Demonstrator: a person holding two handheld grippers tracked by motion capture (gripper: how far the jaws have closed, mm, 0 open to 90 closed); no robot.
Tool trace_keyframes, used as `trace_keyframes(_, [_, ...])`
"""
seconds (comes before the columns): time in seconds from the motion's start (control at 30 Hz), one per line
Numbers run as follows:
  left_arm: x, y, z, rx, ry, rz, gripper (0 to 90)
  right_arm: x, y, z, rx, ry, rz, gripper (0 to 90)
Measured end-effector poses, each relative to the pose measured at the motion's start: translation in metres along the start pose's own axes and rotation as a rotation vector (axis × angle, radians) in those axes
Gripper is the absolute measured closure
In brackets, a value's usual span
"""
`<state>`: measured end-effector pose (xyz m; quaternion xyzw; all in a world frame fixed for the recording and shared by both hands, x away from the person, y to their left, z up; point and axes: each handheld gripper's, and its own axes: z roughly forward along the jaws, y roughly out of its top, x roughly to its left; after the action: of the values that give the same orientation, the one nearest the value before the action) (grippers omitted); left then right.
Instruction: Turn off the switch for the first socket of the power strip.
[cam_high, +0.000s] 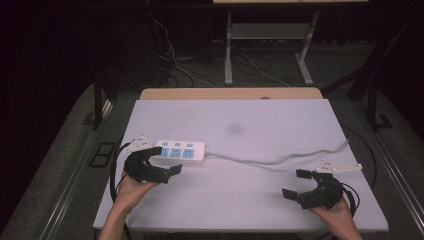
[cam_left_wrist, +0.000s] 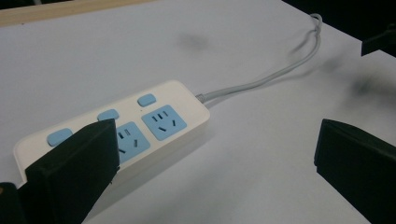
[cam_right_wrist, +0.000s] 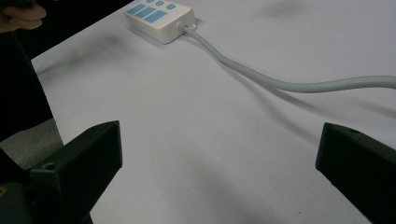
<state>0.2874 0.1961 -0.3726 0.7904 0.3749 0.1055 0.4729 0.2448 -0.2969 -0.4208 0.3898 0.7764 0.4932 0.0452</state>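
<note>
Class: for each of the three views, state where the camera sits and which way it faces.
High view: above the person's side, looking forward and down on the table; forearms, both hand-held grippers.
Left gripper view: rides the left hand-held gripper, facing the power strip; own jaws.
Right gripper view: rides the right hand-held gripper, facing the cable; own jaws.
All share the strip.

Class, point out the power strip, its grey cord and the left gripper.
power strip (cam_left_wrist: 140, 122), left gripper view, on its white top among the blue sockets.
grey cord (cam_right_wrist: 261, 78), right gripper view, midway along its run.
left gripper (cam_high: 159, 164), high view, midway between its open jaws.
</note>
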Motion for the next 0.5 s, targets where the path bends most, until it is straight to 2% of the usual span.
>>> trace_keyframes(0.5, [-0.013,-0.021,0.006,-0.011,-0.027,-0.004,0.0,0.0,0.0,0.0,0.003,0.008,0.006,0.3])
